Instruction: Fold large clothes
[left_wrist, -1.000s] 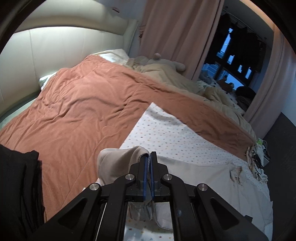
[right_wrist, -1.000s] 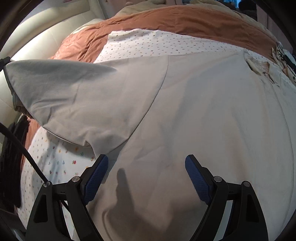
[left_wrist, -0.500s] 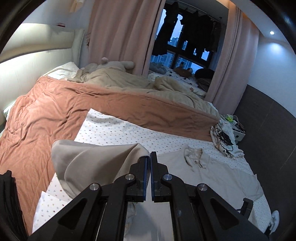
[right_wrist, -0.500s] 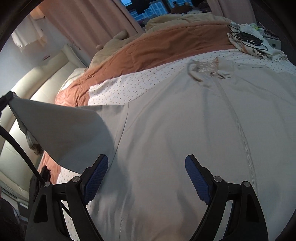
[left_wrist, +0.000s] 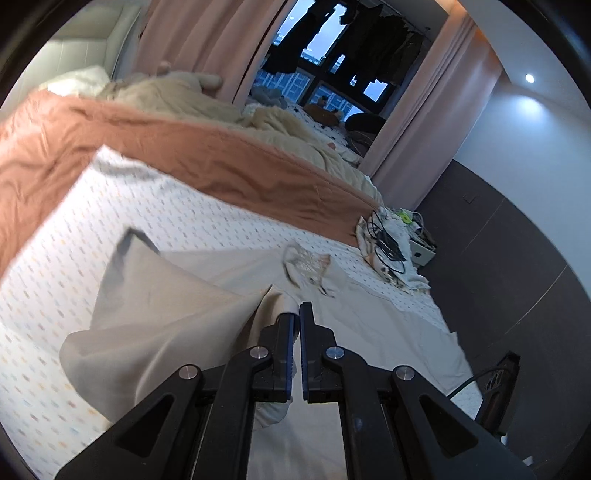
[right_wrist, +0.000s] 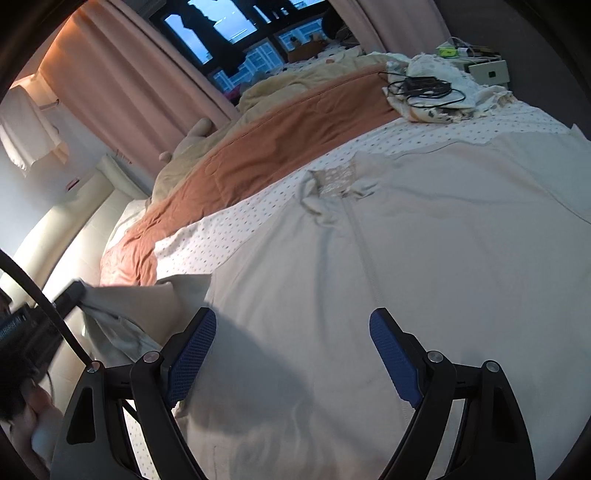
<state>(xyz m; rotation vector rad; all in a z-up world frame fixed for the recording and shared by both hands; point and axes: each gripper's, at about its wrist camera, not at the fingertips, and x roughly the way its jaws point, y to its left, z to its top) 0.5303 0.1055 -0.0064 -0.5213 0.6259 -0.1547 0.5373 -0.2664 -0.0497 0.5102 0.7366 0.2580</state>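
Ahead of both grippers, spread flat on the dotted sheet (right_wrist: 236, 236), lies the shirt (right_wrist: 424, 258): a large pale beige garment. Its long axis runs straight away from the right gripper (right_wrist: 291, 354), collar (right_wrist: 338, 181) at the far end, hem nearest the tool; a centre seam leads from the collar back toward the open jaws. Beyond the collar lies the rust blanket (right_wrist: 288, 136).

The shirt looks thin, soft and light. It drapes and creases freely, so it should sag wherever unsupported and slide easily over the sheet. Judged best taken by pinching an edge or seam, where the layers are thickest, not the slack middle.

Sleeve (left_wrist: 159, 317): left of the left gripper (left_wrist: 297, 314), lifted and folded inward, its cuff end trailing further left. In the right view the same sleeve (right_wrist: 147, 314) hangs from the left gripper (right_wrist: 72, 293) at the lower left, just beside the right tool's left finger.

Left gripper: jaws clenched on a fold of the sleeve, the fabric bunching at the left pad (left_wrist: 286, 332). A slim gap shows at the tips, so the hold is probably shallow and could slip under a tug.

Right gripper: jaws spread wide, holding nothing, poised over the lower body of the shirt; whether the pads (right_wrist: 192, 354) touch the cloth cannot be told.
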